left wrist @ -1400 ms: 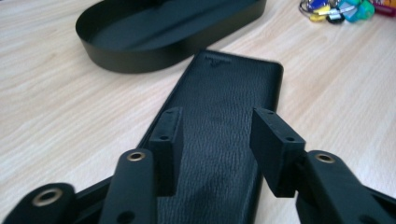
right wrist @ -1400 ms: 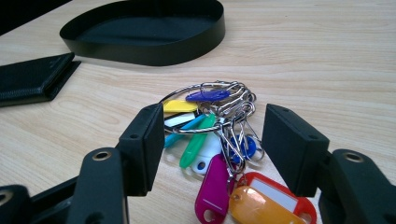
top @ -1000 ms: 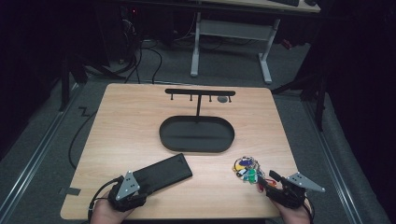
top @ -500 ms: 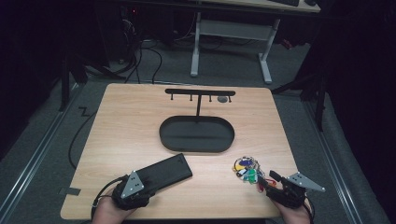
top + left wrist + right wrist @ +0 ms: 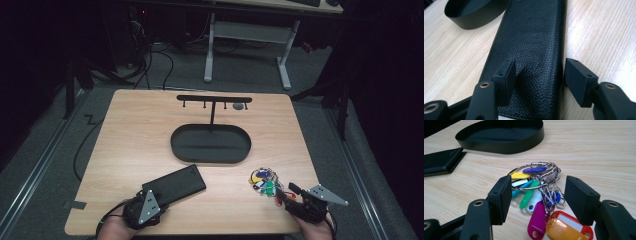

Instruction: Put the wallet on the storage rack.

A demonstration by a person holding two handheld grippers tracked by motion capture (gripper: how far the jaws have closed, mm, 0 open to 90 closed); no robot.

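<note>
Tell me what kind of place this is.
Probably a lab or workshop set up for recording tabletop handling. A lone wooden table stands on grey carpet, cables trail across the floor behind it, and the legs of a height-adjustable desk stand beyond. The surroundings are dark.

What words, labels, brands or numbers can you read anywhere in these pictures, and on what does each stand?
None can be read.
Black wallet: plain grained surface, no brand mark visible.
Key tags: the label windows on the coloured tags look blank.
Black oval tray and hook stand: no markings visible.
</note>
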